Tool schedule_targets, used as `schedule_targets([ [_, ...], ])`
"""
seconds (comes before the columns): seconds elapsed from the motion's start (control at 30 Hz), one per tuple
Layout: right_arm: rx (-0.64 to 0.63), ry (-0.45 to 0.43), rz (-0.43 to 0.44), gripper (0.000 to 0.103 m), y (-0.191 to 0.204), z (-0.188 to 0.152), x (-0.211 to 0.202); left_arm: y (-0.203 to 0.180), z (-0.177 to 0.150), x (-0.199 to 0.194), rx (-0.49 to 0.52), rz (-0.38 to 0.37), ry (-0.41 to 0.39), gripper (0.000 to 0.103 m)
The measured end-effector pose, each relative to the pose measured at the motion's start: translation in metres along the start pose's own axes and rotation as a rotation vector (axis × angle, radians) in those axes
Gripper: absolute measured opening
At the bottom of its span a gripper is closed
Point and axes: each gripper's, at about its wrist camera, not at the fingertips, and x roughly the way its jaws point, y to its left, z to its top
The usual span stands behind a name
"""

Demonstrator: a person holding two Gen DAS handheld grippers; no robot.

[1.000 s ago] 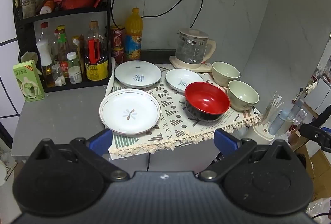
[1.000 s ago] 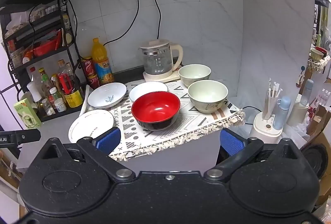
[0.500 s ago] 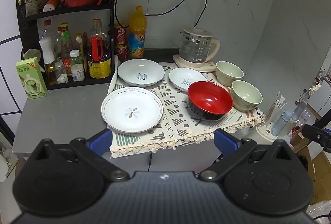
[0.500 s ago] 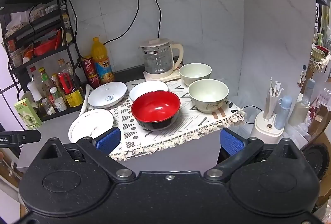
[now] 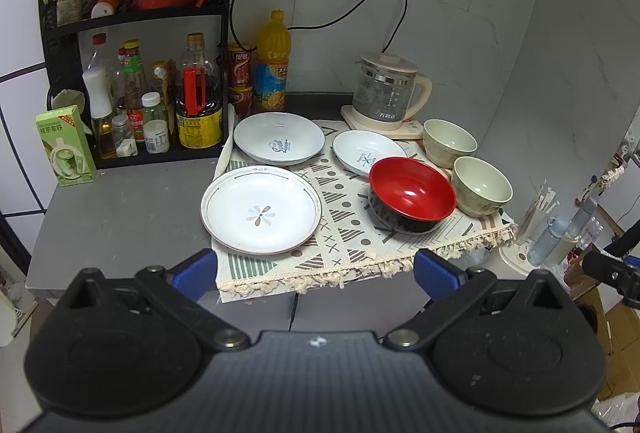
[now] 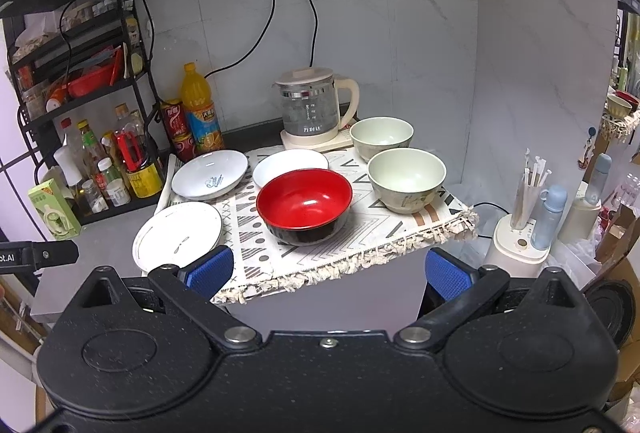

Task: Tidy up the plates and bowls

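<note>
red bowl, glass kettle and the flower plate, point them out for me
Red bowl with black outside point(image 6: 304, 201): right wrist view, on its red inner floor.
Glass kettle with cream handle point(image 6: 310, 113): right wrist view, on its clear glass body.
White round plate with flower motif point(image 5: 261, 209): left wrist view, beside its central flower.

The left gripper point(image 5: 314, 269) is being held with its jaws spread wide, nothing being gripped between the two blue fingertips point(image 5: 195, 270). It is being pointed forward and tilted downward, its black body filling the bottom of the left wrist view. The right gripper point(image 6: 329, 271) is likewise being held wide apart, with nothing being clasped between its blue fingertips point(image 6: 447, 272), and it is being aimed forward and downward in the same manner. Each gripper is being glimpsed by the other's camera as a dark shape at the frame edge, so the two are being kept well apart, side by side.
</note>
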Motion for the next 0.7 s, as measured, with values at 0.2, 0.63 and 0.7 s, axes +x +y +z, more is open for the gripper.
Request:
schedule_targets([
  [0.2, -0.012, -0.003, -0.002, 0.103, 0.0042, 0.0003, -0.0009, 0.0016, -0.0002, -0.0009, -0.007, 0.003, 0.002, 0.103],
  [0.63, -0.016, -0.002, 0.004, 0.103, 0.0029, 0.001, -0.0014, -0.0025, 0.0007, -0.0029, -0.01, 0.009, -0.005, 0.103],
  [0.7, -0.015, -0.002, 0.005, 0.103, 0.0022, 0.0005, -0.0016, -0.0034, 0.0001, -0.0034, -0.009, 0.011, -0.006, 0.103],
])
